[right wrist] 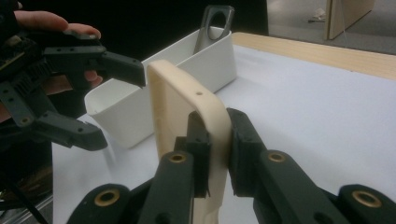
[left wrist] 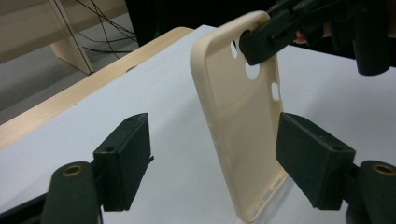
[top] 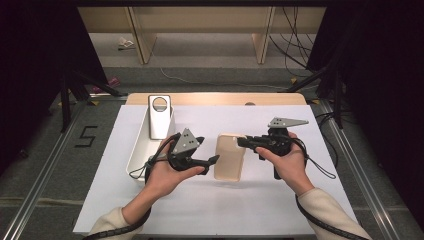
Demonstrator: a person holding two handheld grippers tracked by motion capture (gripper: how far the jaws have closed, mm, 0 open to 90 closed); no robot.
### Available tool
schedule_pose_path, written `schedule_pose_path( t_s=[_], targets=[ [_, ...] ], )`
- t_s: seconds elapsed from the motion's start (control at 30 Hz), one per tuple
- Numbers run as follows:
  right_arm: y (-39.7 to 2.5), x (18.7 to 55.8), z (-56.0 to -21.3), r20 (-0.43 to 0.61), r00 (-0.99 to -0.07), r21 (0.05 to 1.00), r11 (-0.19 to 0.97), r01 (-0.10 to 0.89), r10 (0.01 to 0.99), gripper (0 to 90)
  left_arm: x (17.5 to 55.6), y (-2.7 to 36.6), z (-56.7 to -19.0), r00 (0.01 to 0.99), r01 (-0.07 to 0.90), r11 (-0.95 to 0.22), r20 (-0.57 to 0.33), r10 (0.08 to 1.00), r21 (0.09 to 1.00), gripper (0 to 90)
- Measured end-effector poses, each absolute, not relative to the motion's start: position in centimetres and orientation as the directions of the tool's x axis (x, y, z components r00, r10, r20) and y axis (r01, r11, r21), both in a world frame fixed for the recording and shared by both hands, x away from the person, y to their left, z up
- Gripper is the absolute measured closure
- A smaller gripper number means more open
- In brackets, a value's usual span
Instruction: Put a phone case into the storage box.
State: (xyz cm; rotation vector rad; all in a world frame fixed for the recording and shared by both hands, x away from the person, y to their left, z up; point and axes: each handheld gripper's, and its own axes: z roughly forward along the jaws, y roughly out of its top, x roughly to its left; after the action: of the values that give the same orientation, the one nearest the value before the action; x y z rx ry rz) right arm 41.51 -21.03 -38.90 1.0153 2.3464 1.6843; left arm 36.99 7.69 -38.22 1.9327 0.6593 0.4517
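R gripper [right wrist: 215, 140] jaws clamped on top edge of beige phone case [top: 229, 157], holding it above white table sheet [top: 280, 200] at centre, L gripper [left wrist: 212, 161] jaws wide open w/ case between them, not touching, white bin [top: 141, 150] w/ grey case [top: 159, 116] just left.

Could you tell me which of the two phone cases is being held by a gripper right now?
The cream soft phone case, clamped at its top edge by the right gripper. The silver-grey phone case leans untouched in the white bin.
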Motion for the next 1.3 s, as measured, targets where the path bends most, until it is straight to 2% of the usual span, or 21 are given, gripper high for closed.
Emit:
schedule_pose_path(
  t_s=[0.47,0.67,1.03,1.3],
  targets=[
    [-20.2,41.1,-38.5,0.270,-0.790,0.883,0.185,0.431,0.550,81.1,37.4,7.2,-37.0,0.715,0.304,-0.233,-0.060,0.696,0.924,45.0],
    [-20.0,41.0,-38.4,0.268,-0.788,0.885,0.181,0.429,0.554,81.1,37.6,6.8,-36.8,0.703,0.311,-0.220,-0.068,0.708,0.925,50.6],
    [-20.0,40.9,-38.2,0.258,-0.784,0.891,0.175,0.419,0.564,81.0,37.9,6.0,-37.1,0.681,0.325,-0.218,-0.068,0.729,0.920,67.8],
    [-19.8,40.7,-38.1,0.250,-0.786,0.895,0.174,0.410,0.565,81.0,38.0,5.7,-37.2,0.671,0.324,-0.208,-0.069,0.738,0.923,76.1]
  ],
)
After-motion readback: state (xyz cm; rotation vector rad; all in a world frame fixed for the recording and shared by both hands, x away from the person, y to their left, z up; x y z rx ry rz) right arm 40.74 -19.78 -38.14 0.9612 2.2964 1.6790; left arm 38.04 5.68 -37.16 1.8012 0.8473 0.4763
